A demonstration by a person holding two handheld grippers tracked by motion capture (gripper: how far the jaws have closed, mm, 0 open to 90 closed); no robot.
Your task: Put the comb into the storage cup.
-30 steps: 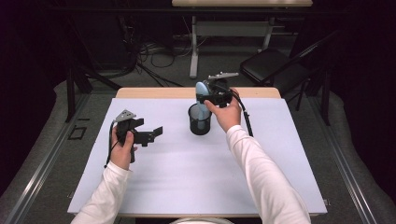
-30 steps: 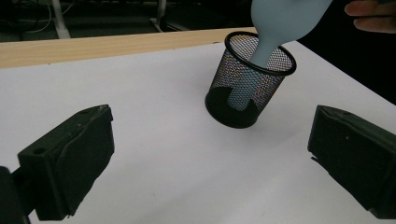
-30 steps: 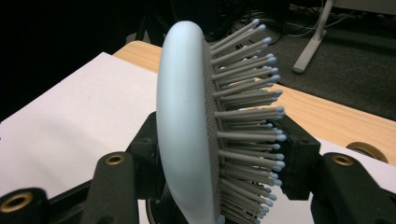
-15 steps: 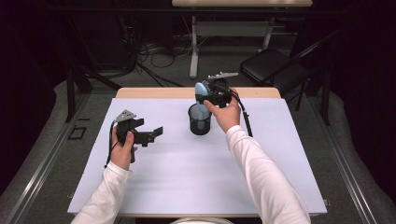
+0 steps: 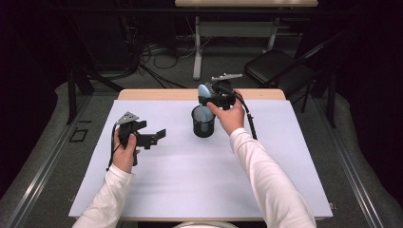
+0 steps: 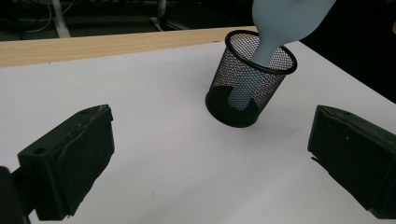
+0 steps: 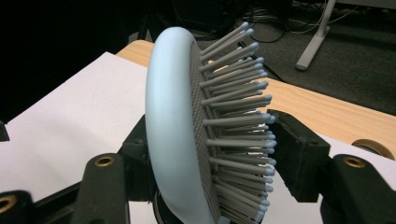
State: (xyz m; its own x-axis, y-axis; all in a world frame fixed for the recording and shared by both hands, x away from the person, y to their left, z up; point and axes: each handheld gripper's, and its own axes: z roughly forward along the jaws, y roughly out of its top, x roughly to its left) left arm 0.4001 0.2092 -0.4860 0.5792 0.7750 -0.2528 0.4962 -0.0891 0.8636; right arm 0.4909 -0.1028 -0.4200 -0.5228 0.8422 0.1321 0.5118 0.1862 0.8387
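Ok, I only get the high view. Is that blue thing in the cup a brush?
Observer: Yes. The right gripper view shows a brush with grey bristles.
Child: Is it being let go?
Observer: The right gripper has just been opening its jaws. The brush head sits between them, with its bristle tips touching one pad.
Child: And the left one?
Observer: The left gripper is open and empty, and it points at the cup.
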